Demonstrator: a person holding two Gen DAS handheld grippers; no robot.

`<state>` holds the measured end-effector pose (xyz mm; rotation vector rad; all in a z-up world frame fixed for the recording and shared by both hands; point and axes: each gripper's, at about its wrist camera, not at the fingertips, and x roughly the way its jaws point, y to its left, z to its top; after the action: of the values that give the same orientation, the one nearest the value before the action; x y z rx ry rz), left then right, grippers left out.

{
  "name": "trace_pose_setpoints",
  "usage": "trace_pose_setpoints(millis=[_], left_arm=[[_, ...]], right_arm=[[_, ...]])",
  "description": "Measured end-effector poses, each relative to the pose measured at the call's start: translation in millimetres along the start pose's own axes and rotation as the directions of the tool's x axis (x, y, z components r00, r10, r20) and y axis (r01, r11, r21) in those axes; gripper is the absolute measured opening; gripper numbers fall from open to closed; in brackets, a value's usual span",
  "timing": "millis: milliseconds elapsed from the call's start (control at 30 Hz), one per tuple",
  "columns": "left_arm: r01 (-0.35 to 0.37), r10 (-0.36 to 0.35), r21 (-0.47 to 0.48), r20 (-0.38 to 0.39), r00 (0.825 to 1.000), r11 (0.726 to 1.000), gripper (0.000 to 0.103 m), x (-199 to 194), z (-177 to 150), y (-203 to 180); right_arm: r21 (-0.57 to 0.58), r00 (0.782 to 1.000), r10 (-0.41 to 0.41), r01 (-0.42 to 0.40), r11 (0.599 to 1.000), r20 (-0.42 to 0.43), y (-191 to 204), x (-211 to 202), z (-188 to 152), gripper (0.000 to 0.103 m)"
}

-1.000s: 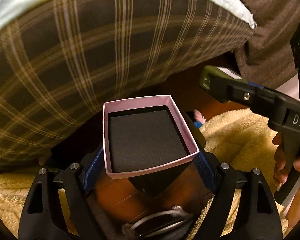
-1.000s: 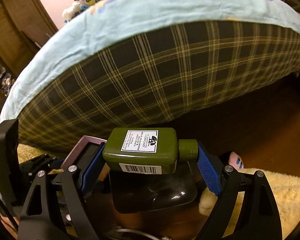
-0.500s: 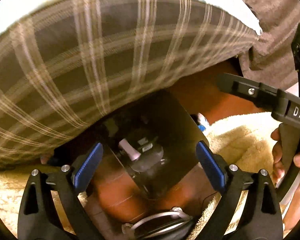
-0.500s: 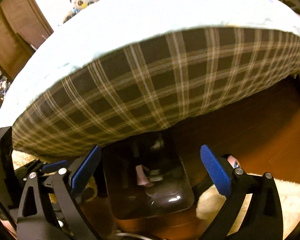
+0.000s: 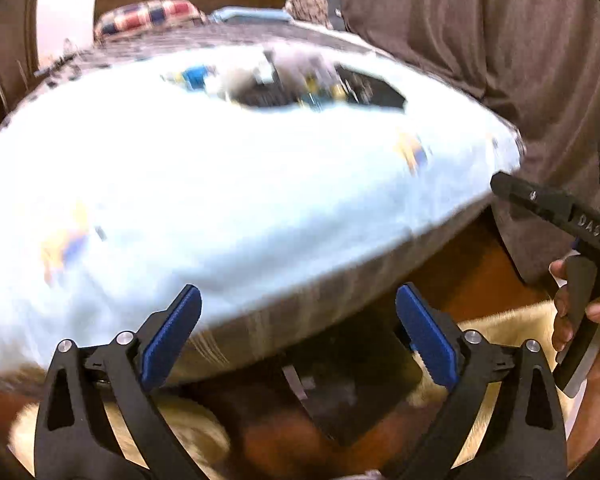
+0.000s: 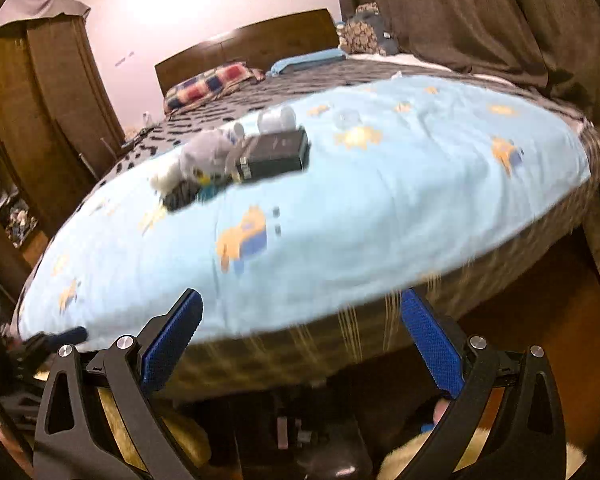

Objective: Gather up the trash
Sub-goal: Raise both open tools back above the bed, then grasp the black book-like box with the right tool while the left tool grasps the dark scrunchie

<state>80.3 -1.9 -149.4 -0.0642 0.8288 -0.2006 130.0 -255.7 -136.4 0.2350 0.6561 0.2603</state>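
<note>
My left gripper [image 5: 298, 328] is open and empty, raised above the dark trash bin [image 5: 352, 396] on the floor at the foot of the bed. My right gripper [image 6: 302, 336] is also open and empty, above the same bin [image 6: 300, 436]. On the light blue blanket [image 6: 360, 208] lie a dark box [image 6: 276, 156], a grey plush toy [image 6: 204, 156] and small blurred items. The same blanket [image 5: 220, 184] fills the left wrist view, with a blurred pile of items [image 5: 300, 88] far back. The right gripper's body [image 5: 572, 220] shows at the right edge of the left wrist view.
A fluffy cream rug [image 5: 512, 328] covers the wooden floor [image 6: 560, 340] beside the bin. Brown curtains [image 6: 500, 20] hang at the right. A wooden wardrobe [image 6: 48, 100] stands left and a headboard [image 6: 252, 48] with pillows at the back.
Both grippers opened and dropped the pink box and the green bottle into the bin. Both have since lifted and tilted up, so the bed top now fills the views.
</note>
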Motion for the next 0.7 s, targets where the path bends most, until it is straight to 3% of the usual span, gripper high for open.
trace_pose_setpoints(millis=[300, 467, 700], left_arm=[[-0.060, 0.060, -0.001, 0.050, 0.997, 0.998, 0.093, 14.6, 56.3, 34.7], [-0.048, 0.049, -0.017, 0.042, 0.998, 0.999, 0.093, 33.6, 73.5, 50.7], [-0.003, 0.003, 0.004, 0.043, 0.999, 1.000, 0.093, 50.9, 90.4, 45.3]], right_arm=[[-0.026, 0.999, 0.034, -0.034, 0.999, 0.010, 28.2, 57.1, 36.0, 0.100], [-0.048, 1.000, 0.014, -0.013, 0.999, 0.004, 42.9, 92.6, 55.5, 0.100], [-0.055, 1.000, -0.021, 0.021, 0.998, -0.007, 57.0, 131.5, 77.9, 0.100]])
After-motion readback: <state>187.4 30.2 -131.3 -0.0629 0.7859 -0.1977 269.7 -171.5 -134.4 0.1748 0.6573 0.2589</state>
